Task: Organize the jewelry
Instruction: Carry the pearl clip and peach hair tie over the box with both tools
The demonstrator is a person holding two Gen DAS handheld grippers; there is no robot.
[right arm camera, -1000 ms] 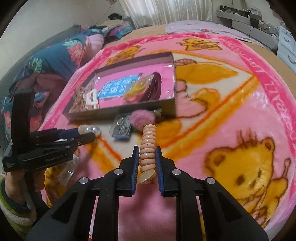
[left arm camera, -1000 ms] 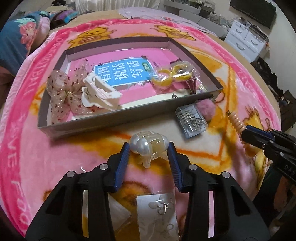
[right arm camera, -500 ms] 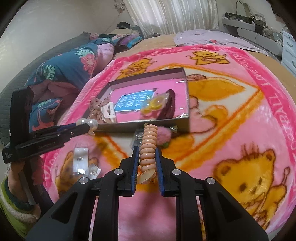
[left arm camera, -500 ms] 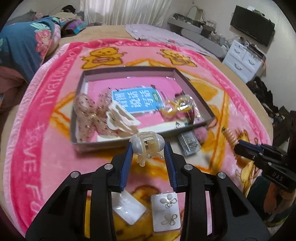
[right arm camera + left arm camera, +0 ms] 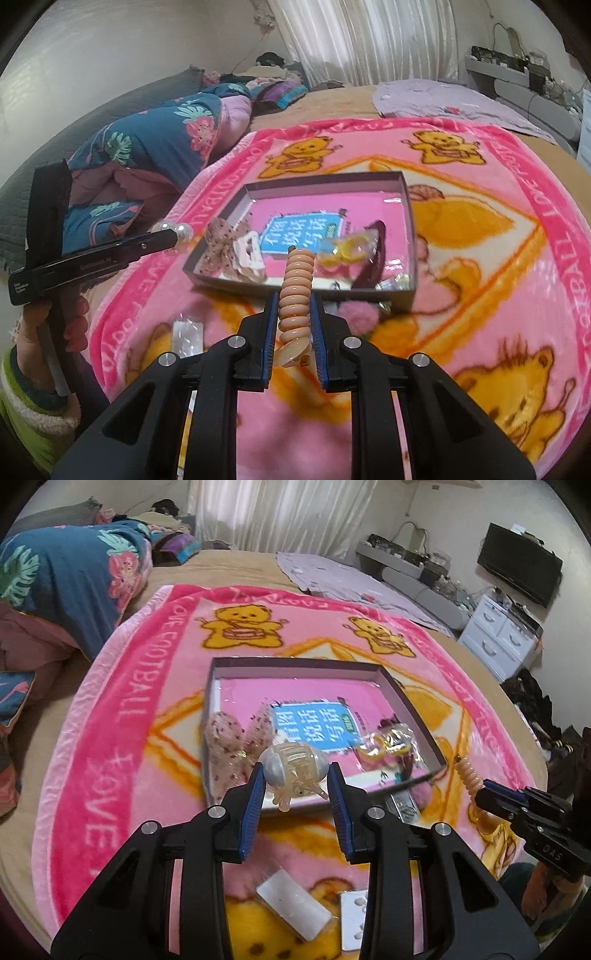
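Observation:
My left gripper (image 5: 295, 771) is shut on a pearly beige hair claw clip (image 5: 293, 766) and holds it in the air over the near edge of the grey box (image 5: 295, 662). My right gripper (image 5: 293, 299) is shut on a peach spiral hair tie (image 5: 295, 284), held above the blanket just in front of the box (image 5: 325, 177). The box holds a dotted bow (image 5: 232, 742), a white claw clip (image 5: 249, 254), a blue card (image 5: 317, 727), bagged yellow rings (image 5: 388, 742) and a dark headband (image 5: 373, 258).
On the pink bear blanket (image 5: 122, 709) near the box lie a pink pompom (image 5: 356, 312), a clear case of pins (image 5: 404, 805) and packets of earrings (image 5: 295, 901). A folded quilt (image 5: 55, 587) lies at the left; white drawers (image 5: 498, 642) stand at the right.
Both grippers have risen and pulled back from the blanket with their items. The box now looks smaller and farther off. Neither grip has changed.

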